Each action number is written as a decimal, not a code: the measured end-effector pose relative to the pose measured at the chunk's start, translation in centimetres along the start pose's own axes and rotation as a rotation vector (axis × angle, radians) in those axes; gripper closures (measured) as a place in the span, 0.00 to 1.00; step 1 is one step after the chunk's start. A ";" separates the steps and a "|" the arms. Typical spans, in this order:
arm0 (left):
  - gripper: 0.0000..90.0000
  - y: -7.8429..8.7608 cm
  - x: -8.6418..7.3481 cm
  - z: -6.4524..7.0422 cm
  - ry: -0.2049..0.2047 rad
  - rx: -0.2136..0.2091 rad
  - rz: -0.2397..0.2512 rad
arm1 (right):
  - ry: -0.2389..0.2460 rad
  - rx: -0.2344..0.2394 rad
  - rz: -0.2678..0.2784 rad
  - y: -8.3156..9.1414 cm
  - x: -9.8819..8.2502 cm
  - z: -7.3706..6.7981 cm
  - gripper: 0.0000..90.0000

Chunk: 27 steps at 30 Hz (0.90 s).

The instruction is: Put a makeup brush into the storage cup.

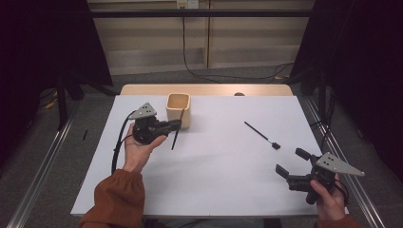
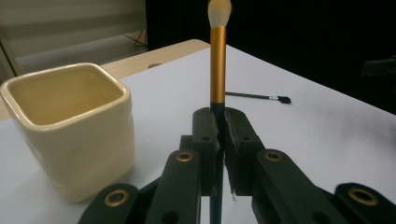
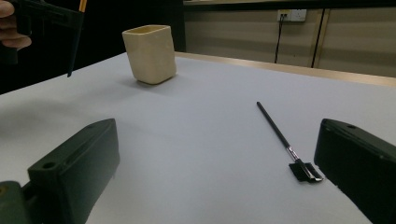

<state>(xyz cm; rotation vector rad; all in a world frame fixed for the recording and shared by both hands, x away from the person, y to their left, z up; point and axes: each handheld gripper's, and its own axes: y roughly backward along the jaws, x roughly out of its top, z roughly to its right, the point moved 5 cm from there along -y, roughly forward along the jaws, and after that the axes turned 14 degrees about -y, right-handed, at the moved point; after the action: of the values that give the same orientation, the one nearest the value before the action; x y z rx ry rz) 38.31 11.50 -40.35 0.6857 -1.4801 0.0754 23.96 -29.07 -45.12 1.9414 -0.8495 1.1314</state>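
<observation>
Left hand-held gripper (image 1: 177,125): jaws clenched on a makeup brush (image 1: 177,128), gripping the dark handle just below the gold ferrule. In the left gripper view the brush (image 2: 217,70) stands upright betw. the two pads, pale bristle tip at top. In the high view the handle's lower end hangs clear above the bench (image 1: 214,171), and the gripper sits just beside the cream cup (image 1: 178,110), approx. at rim height. Person's left hand (image 1: 140,149) grips the body from below; rust-coloured sleeve (image 1: 114,197) behind it.

Cream cup: square w/ rounded corners, upright, open mouth up, near the bench's far edge; interior shows nothing in the left gripper view (image 2: 70,126).

Right hand-held gripper (image 1: 291,162): jaws released, spread wide, nothing betw. them; near the bench's right front corner, well apart from the cup.

Second brush (image 1: 262,135): thin, black, small flat head; lies flat on the bench ahead of the right gripper, head end toward it (image 3: 285,140).
</observation>
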 end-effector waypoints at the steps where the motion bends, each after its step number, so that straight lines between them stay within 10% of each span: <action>1: 0.93 0.0 0.1 0.0 -0.001 0.005 0.012 | 0.000 0.000 0.000 0.0 0.0 0.0 0.00; 27: 0.93 1.1 2.9 -1.9 -0.021 0.078 0.083 | -0.008 0.039 0.015 0.0 0.0 -0.3 0.00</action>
<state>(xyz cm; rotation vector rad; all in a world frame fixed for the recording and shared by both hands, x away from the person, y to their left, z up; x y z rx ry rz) 39.86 12.21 -37.12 0.6900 -1.5322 0.1911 23.84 -28.80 -45.03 1.9754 -0.8539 1.1575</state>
